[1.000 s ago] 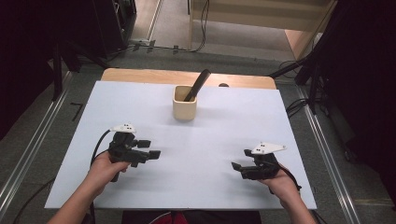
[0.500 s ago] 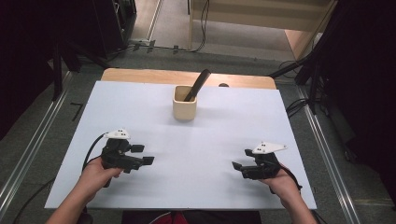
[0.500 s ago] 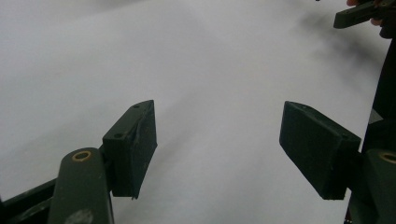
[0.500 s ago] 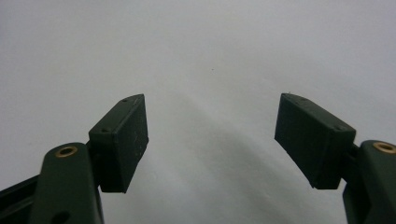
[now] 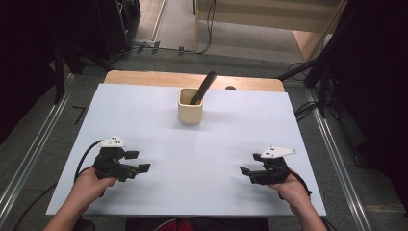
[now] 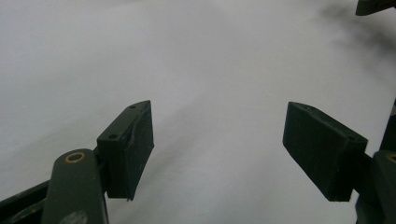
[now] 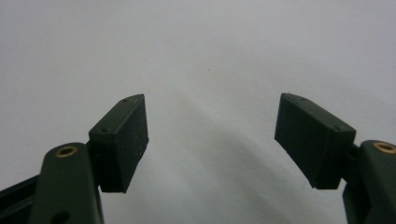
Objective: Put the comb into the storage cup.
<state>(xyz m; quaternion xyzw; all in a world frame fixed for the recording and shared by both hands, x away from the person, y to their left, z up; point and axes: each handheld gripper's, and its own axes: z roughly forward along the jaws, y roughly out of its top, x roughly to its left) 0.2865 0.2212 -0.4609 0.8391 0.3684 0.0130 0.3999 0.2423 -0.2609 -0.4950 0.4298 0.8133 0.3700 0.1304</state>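
High view: left gripper [image 5: 137, 161] has drawn back toward the person, empty; both grippers' jaws apart, cup [image 5: 190, 106] far ahead.

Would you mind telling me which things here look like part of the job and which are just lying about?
Likely part of the job:
- cream cup
- dark utensil leaning in it
- left gripper, open
- right gripper, open

Just lying about:
- cables on the floor beyond the table
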